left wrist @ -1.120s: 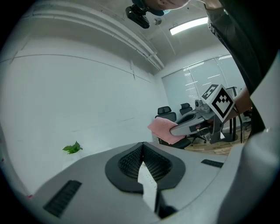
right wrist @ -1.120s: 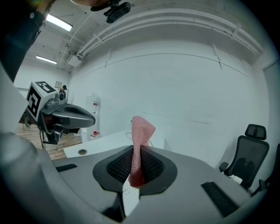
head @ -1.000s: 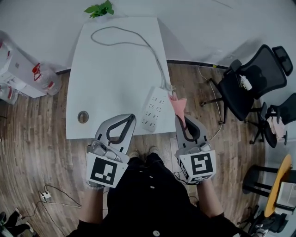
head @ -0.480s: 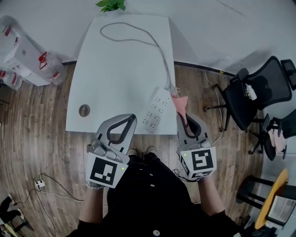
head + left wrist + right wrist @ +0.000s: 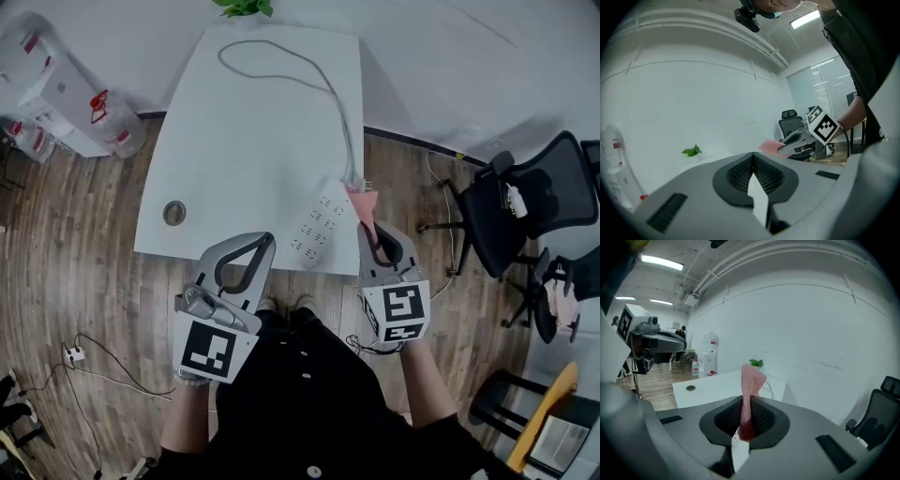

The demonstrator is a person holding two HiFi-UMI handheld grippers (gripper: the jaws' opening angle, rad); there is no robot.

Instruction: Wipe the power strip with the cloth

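The power strip [image 5: 317, 225] lies front right on the table [image 5: 234, 150], cable [image 5: 281, 72] behind, cloth [image 5: 365, 208] just to its right.

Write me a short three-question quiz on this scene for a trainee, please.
1. True or false: the left gripper holds the pink cloth.
2. The power strip lies on the white table near: A) the plant, B) its near right corner, C) the round cable hole.
3. Fill in: the left gripper's jaws are ____, with nothing between them.
Key: 1 false, the right gripper is shut on it; 2 B; 3 shut.
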